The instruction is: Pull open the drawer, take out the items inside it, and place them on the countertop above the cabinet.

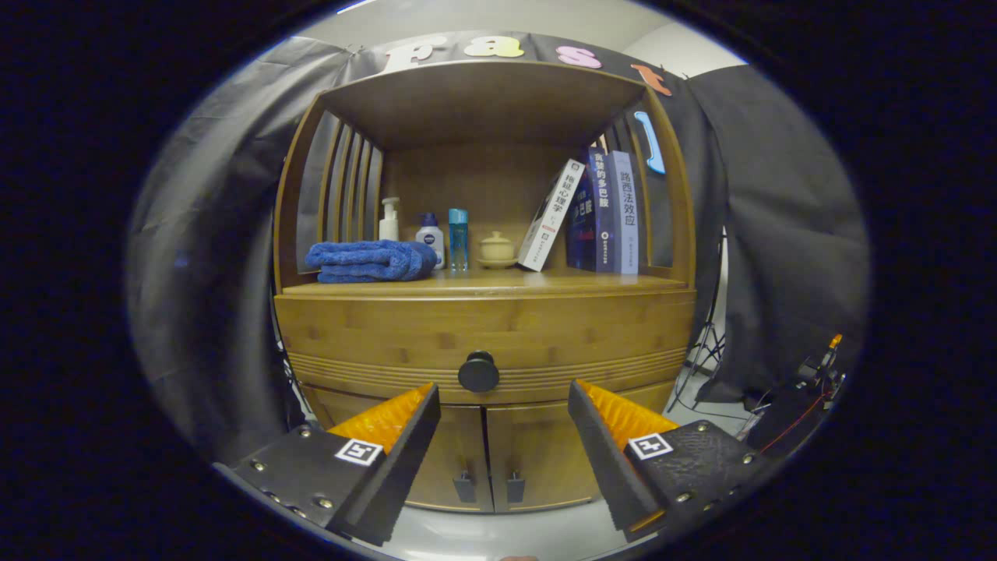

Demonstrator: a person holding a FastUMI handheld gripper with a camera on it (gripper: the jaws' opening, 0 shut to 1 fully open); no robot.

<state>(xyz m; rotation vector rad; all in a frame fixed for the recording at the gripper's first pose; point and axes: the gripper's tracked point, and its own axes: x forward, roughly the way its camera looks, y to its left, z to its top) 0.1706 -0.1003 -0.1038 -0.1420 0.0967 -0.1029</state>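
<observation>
A wooden cabinet stands straight ahead. Its drawer front is closed and carries a round dark knob at its middle. The knob sits just ahead of my gripper, slightly left of the midpoint between the fingertips, with a gap still between them. The gripper is open and holds nothing. The countertop runs above the drawer. What lies inside the drawer is hidden.
On the countertop lie a folded blue towel, a pump bottle, two small bottles, a lidded cup and leaning books. Two lower doors sit under the drawer. A tripod and cabled equipment stand at the right.
</observation>
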